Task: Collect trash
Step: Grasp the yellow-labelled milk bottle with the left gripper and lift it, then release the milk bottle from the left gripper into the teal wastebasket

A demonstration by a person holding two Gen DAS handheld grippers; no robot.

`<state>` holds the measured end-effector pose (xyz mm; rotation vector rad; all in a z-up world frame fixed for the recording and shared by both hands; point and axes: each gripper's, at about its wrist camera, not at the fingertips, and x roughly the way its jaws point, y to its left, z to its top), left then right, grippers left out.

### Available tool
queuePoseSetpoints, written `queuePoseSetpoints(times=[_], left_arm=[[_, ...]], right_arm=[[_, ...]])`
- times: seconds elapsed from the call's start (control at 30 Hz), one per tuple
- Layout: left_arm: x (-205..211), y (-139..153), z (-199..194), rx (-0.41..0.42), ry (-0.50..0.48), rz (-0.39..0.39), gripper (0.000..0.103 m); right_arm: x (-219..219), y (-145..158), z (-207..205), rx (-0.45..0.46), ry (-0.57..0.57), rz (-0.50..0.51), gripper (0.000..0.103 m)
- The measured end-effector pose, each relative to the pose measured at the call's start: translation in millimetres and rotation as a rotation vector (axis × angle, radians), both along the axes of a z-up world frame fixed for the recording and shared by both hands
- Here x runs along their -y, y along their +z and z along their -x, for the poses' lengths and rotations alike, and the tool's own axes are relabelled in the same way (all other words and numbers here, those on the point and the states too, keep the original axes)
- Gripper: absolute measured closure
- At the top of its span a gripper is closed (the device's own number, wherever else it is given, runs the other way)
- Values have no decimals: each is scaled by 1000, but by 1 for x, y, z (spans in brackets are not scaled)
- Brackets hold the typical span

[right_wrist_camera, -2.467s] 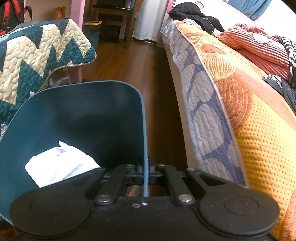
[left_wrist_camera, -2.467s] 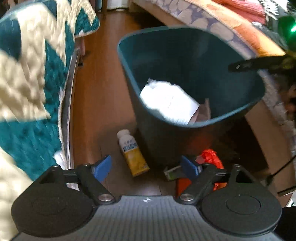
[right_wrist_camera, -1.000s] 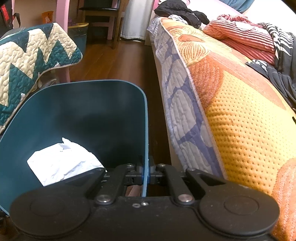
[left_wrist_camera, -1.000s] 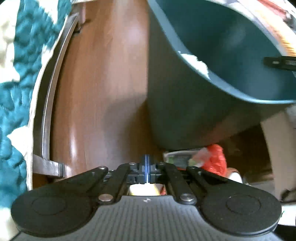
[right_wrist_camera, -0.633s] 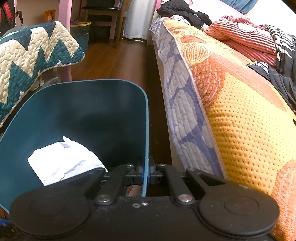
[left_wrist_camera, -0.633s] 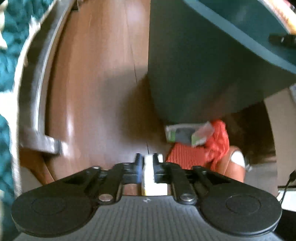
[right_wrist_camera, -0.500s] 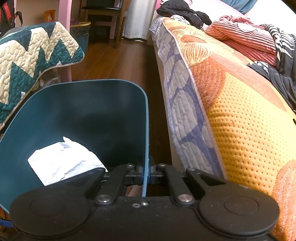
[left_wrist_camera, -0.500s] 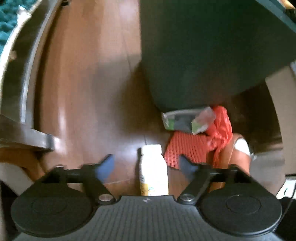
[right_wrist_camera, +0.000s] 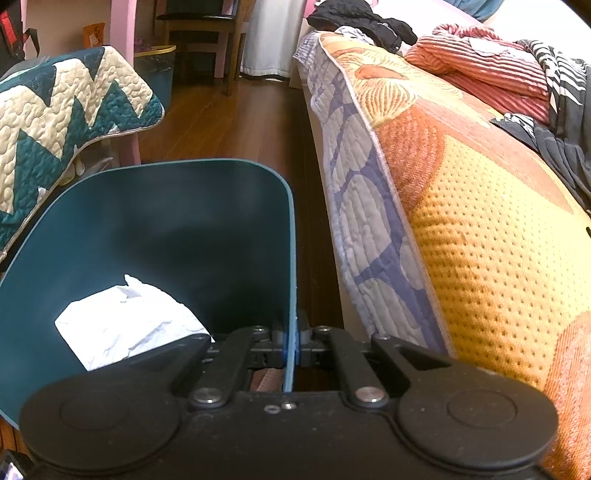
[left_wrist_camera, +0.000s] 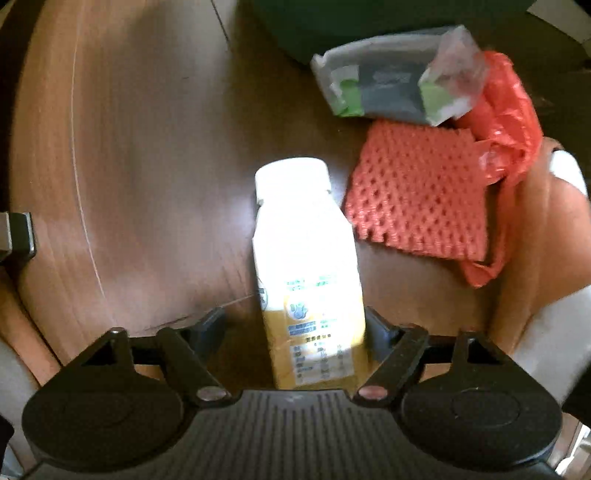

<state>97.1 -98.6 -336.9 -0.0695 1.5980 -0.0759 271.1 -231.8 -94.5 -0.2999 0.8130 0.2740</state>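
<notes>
A brown wooden floor (left_wrist_camera: 140,155) is seen in the left wrist view, and a metal bar end (left_wrist_camera: 16,236) is seen at its left edge. In the right wrist view, a big bed is covered by an orange and yellow quilt (right_wrist_camera: 461,206), and a striped red blanket (right_wrist_camera: 487,70) and some black clothes (right_wrist_camera: 365,22) are piled on top of it. A green and cream zigzag quilt (right_wrist_camera: 62,110) is hung over something on the left, and a dark chair (right_wrist_camera: 203,29), a pink post (right_wrist_camera: 123,44) and a white curtain (right_wrist_camera: 273,37) are seen far at the back.
</notes>
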Motion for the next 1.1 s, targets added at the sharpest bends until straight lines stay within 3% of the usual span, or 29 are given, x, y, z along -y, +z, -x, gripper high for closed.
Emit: queuePoseSetpoints(times=[0.1, 0.2, 0.3, 0.5, 0.73, 0.9, 1.1], left_arm=[[1, 3, 1, 27, -27, -19, 53], [-2, 13, 5, 64, -25, -32, 53], [-12, 36, 11, 81, 8, 6, 53], [-20, 127, 18, 162, 23, 110, 53], [-29, 254, 33, 358, -58, 200, 53], [-44, 314, 38, 452, -49, 252, 53], [-53, 363, 4, 620, -16, 252, 53]], right_arm=[[-1, 0, -1, 1, -5, 2, 99], [-3, 0, 1, 4, -2, 7, 99], [-3, 0, 0, 2, -2, 5, 99], [-7, 2, 1, 12, 16, 14, 99], [-18, 6, 9, 37, 66, 37, 99], [-28, 9, 16, 57, 110, 49, 100], [-41, 13, 24, 81, 160, 66, 100]])
